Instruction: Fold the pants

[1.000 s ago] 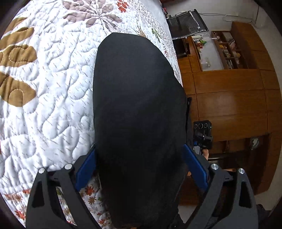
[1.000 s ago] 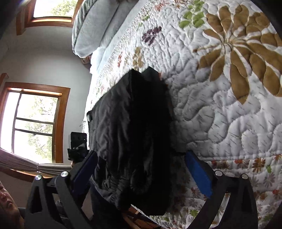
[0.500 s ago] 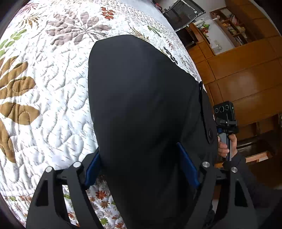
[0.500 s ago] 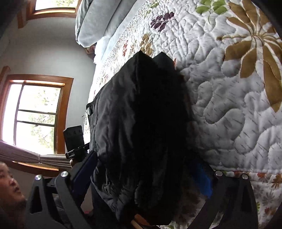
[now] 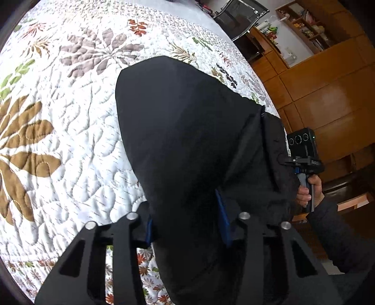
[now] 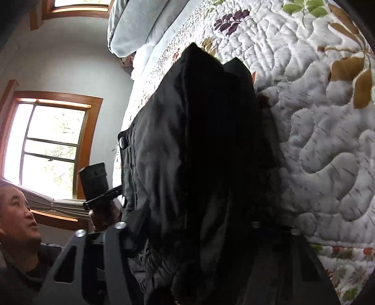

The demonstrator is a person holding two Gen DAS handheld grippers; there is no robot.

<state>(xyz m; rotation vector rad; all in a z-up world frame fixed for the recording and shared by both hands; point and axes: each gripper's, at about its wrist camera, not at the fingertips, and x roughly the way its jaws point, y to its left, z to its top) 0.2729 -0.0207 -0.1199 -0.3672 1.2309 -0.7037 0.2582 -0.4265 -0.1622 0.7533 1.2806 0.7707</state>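
Note:
The black pants lie folded lengthwise on the quilted bed, and also show in the right wrist view. My left gripper is shut on the near edge of the pants, with cloth bunched between its blue pads. My right gripper is closed in on the waistband end, whose snap button shows; its pads are buried in dark cloth. The right gripper's body also shows in the left wrist view, at the pants' right edge.
The white floral quilt covers the bed. Wooden cabinets and a chair stand past the bed's far side. A grey pillow and a window lie on the other side. The person's face is low left.
Both grippers have closed from wide open onto the near end of the pants. Both cameras have moved in closer over the cloth.

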